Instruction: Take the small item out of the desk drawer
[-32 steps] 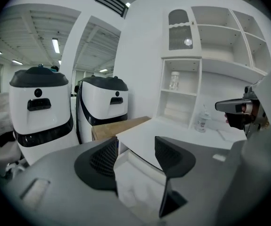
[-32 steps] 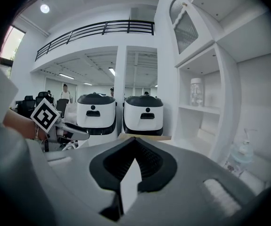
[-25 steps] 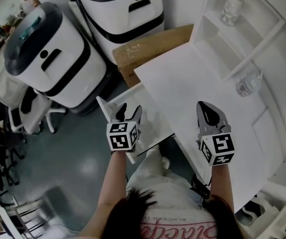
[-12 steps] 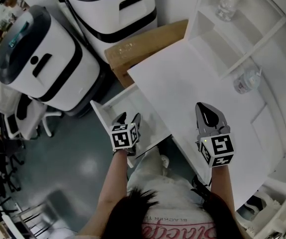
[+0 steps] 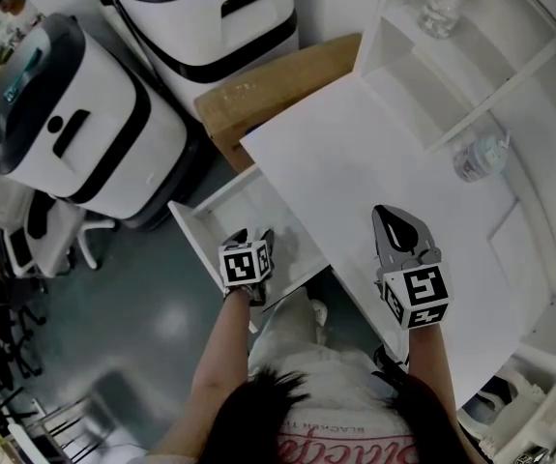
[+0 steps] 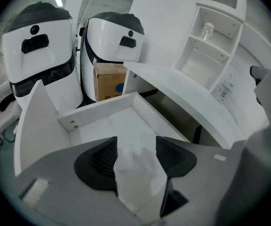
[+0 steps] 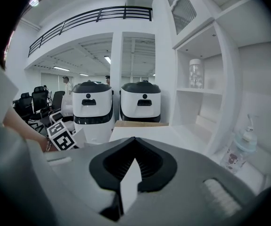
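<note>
White drawer (image 6: 97,108) floor shows between the widely parted jaws of the left tool (image 6: 136,150), which have just been opening. A faint pale shape (image 6: 134,158) lies there unpressed, too blurred to name. To its right, the right tool (image 5: 398,222) hangs closed and empty over the surface (image 5: 355,143). Beyond stand white machines (image 5: 65,114).
</note>
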Demonstrator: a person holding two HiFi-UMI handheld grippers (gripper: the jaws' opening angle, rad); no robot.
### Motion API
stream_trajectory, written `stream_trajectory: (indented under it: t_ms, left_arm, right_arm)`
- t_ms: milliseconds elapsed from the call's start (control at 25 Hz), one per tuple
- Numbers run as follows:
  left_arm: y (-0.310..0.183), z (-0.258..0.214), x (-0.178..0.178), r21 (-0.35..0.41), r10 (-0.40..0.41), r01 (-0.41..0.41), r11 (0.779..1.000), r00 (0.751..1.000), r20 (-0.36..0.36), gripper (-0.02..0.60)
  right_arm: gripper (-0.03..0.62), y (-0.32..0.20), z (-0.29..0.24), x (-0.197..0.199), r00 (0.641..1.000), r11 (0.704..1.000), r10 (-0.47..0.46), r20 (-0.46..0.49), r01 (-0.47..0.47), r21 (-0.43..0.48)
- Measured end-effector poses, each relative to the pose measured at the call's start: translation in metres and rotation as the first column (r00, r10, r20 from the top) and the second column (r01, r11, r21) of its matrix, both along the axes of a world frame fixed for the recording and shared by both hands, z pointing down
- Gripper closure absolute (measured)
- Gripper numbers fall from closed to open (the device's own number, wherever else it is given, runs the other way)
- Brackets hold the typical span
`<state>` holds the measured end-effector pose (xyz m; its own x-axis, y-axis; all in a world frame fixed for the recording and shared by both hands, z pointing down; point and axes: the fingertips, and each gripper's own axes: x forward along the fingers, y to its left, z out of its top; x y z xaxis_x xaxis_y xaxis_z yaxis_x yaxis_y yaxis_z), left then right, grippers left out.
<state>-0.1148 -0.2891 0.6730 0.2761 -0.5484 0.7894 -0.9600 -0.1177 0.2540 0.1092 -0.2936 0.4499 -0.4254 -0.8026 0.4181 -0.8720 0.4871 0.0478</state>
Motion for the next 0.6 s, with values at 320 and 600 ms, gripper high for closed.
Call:
stream_trajectory:
  t_ms: [320,600]
  left_arm:
    - [0.001,0.032,-0.003,-0.097,-0.011,0.011,0.995,1.000,0.003,0.308]
    - [0.005,0.058,-0.003,-0.173,-0.003,0.006,0.985,1.000,0.015,0.304]
  right_arm:
    - [0.592,-0.008,0.013,-0.001,1.000,0.999,-0.006,0.002,0.006,-0.041]
    - [0.592,-0.010,0.030,0.002,1.000,0.996,0.007,0.015,-0.005,-0.088]
